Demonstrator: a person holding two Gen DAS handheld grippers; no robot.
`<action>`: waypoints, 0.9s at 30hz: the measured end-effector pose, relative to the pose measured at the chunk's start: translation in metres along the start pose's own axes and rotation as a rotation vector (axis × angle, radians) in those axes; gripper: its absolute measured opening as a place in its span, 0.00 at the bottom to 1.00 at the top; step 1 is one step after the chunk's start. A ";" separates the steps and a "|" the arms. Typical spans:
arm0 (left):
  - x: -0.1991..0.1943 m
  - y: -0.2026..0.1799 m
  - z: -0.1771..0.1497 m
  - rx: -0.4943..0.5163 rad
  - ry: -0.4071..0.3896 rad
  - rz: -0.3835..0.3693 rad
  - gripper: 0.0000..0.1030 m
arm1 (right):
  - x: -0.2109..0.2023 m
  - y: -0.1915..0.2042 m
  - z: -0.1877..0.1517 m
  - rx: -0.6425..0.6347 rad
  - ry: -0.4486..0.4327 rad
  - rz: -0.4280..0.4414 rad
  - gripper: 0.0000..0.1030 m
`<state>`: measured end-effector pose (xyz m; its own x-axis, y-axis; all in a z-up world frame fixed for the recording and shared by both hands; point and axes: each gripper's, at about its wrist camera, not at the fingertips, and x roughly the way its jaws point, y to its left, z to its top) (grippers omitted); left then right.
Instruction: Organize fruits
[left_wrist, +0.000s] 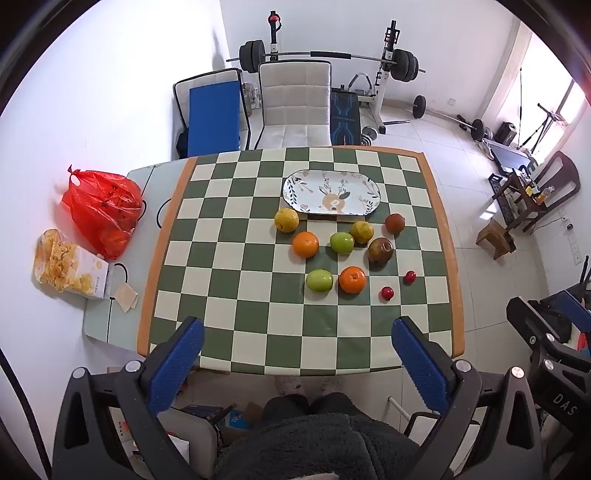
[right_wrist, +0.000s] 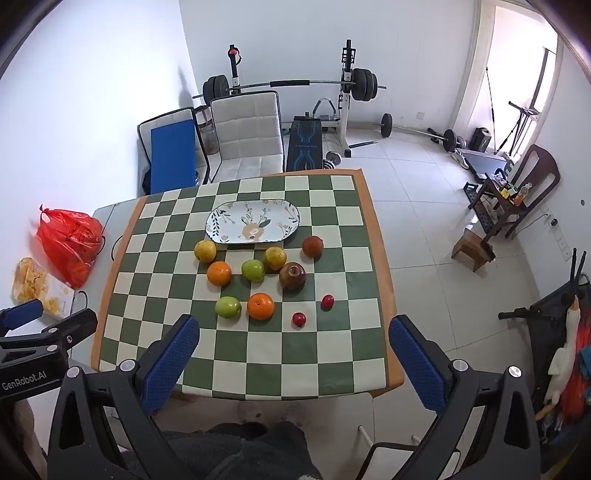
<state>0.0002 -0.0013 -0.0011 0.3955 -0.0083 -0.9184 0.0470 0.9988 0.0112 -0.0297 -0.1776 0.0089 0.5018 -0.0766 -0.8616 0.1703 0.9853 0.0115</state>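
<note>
Nothing sorted yet: plate (left_wrist: 331, 192) sits bare at the back of the worktop (left_wrist: 236, 280), all fruit (left_wrist: 325, 254) loose in front, both hand-held grippers—left (left_wrist: 297, 354), right (right_wrist: 293, 354)—spread wide, empty, w/ everything left.

A room in a home, used partly as a gym, is shown. A white weight bench rack with a loaded barbell (left_wrist: 328, 55) is set against the far white wall, and loose dumbbells (left_wrist: 469, 123) are scattered on the pale tiled floor to the right. A cream padded chair (left_wrist: 295, 103) is placed behind the green-and-cream checkered tabletop (left_wrist: 258, 295). A red plastic shopping bag (left_wrist: 103, 206) is seen at the left.
</note>
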 end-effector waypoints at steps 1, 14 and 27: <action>0.001 -0.001 0.000 0.001 0.001 0.000 1.00 | 0.000 0.001 0.000 0.000 0.000 0.001 1.00; 0.002 0.002 -0.005 0.001 0.014 -0.004 1.00 | 0.002 -0.001 0.000 0.005 0.013 0.007 1.00; 0.003 0.001 -0.003 0.001 0.011 -0.004 1.00 | -0.001 -0.002 0.001 0.005 0.014 0.008 1.00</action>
<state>-0.0011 0.0001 -0.0053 0.3856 -0.0119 -0.9226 0.0491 0.9988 0.0076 -0.0294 -0.1794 0.0105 0.4914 -0.0664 -0.8684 0.1707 0.9851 0.0213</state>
